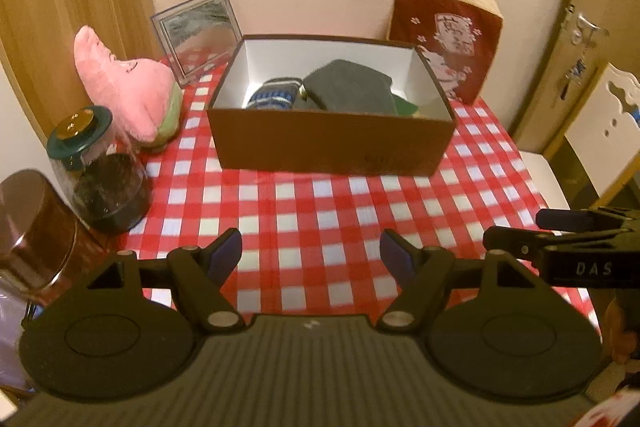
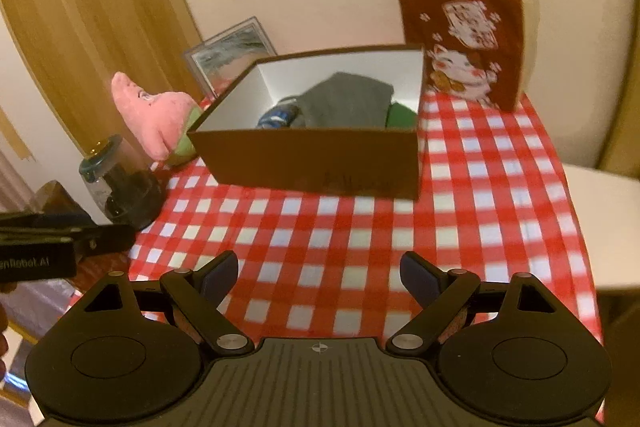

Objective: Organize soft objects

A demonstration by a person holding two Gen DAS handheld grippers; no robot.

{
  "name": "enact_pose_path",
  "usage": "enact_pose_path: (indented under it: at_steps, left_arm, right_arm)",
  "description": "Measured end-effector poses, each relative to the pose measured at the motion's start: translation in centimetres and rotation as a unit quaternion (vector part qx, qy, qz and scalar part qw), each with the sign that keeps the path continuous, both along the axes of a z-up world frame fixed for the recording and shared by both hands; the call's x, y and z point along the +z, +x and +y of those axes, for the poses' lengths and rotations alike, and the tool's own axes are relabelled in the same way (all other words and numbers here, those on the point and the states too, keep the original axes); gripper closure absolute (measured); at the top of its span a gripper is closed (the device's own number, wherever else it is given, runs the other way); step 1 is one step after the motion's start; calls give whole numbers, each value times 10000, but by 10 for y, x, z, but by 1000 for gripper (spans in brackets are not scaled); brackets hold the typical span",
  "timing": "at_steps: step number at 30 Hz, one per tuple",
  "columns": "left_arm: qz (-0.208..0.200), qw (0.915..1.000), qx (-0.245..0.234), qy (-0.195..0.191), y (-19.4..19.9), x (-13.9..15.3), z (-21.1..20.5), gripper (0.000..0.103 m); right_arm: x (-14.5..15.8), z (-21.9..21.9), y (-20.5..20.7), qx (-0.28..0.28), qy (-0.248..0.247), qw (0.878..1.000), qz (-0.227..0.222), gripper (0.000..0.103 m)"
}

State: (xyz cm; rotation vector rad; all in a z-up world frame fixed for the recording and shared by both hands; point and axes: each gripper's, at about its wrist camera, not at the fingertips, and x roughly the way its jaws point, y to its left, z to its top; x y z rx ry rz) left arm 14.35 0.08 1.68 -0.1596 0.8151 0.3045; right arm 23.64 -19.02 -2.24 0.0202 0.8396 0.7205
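Both grippers, left [image 1: 311,254] and right [image 2: 319,271], hang wide and empty over the checked cloth [image 1: 320,203], box [image 1: 332,135] already holding socks, so the pink plush [image 1: 132,91] (left of it) wants a low, centred pinch.

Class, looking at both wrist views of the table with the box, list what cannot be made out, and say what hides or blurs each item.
- Green item in the box: mostly covered by the grey cloth in both views.
- Printing on the box front: too dark and blurred, both views.
- Picture frame: its lower corner hidden by the box, right wrist view.
- Brown jar: cut off by the left edge, left wrist view.
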Motion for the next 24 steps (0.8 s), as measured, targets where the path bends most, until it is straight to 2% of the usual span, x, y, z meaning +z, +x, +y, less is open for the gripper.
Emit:
enact_pose_path:
  at_steps: [13,24]
  left_arm:
    - [202,9988,-423,-146,-66,-12,7,29]
    - [161,9977,-609,-235,-86,-14,7,29]
  right_arm:
    - [1,13,-89,-374,-170,9991,137,15]
    - [3,15,-118,-528,-335,9980,88,15]
